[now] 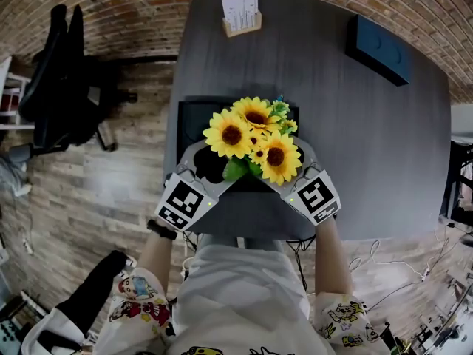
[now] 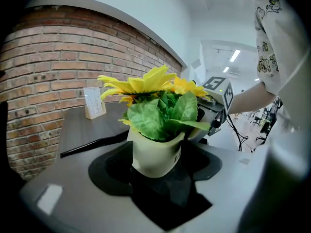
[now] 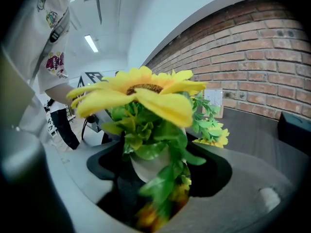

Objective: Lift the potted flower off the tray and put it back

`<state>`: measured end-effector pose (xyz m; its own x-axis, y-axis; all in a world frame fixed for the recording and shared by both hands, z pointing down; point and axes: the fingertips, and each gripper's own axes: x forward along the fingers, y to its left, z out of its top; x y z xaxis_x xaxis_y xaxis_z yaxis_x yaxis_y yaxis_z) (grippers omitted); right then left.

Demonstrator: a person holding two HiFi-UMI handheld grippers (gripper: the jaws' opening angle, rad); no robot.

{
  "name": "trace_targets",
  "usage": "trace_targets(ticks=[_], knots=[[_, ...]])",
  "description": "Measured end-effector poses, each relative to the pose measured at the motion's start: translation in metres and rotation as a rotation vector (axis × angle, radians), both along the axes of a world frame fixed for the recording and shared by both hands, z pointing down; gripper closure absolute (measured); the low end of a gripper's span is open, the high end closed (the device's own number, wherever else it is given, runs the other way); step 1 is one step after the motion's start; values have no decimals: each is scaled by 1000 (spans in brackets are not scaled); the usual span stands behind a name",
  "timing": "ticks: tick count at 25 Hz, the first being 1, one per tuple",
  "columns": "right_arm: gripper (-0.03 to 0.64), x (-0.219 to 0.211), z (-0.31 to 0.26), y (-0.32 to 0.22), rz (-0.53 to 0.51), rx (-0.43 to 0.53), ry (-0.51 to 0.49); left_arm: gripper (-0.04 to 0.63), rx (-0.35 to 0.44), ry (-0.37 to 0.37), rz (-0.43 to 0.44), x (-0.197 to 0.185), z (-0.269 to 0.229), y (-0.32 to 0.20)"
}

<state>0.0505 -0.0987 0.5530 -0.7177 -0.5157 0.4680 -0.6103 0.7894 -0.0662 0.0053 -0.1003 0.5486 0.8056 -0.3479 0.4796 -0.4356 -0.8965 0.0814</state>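
Pot [image 2: 155, 154] of sunflowers [image 1: 255, 135] sits over the black tray [image 1: 191, 117] at the near edge of the table [image 1: 355, 146]. Left gripper [image 1: 199, 161] and right gripper [image 1: 303, 157] each clasp it from their own side. Can't tell whether it's lifted clear.

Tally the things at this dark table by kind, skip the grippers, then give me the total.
potted flower: 1
tray: 1
card stand: 1
blue box: 1
Total: 4
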Motion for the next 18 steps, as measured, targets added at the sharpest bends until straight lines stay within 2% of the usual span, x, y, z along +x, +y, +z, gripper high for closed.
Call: trace_targets(ticks=[6, 18], knots=[[233, -1, -16, -1, -12, 34, 15, 270, 8, 18, -14, -1, -14, -1], [233, 3, -68, 0, -2, 128, 19, 270, 90, 50, -17, 2, -65, 0]])
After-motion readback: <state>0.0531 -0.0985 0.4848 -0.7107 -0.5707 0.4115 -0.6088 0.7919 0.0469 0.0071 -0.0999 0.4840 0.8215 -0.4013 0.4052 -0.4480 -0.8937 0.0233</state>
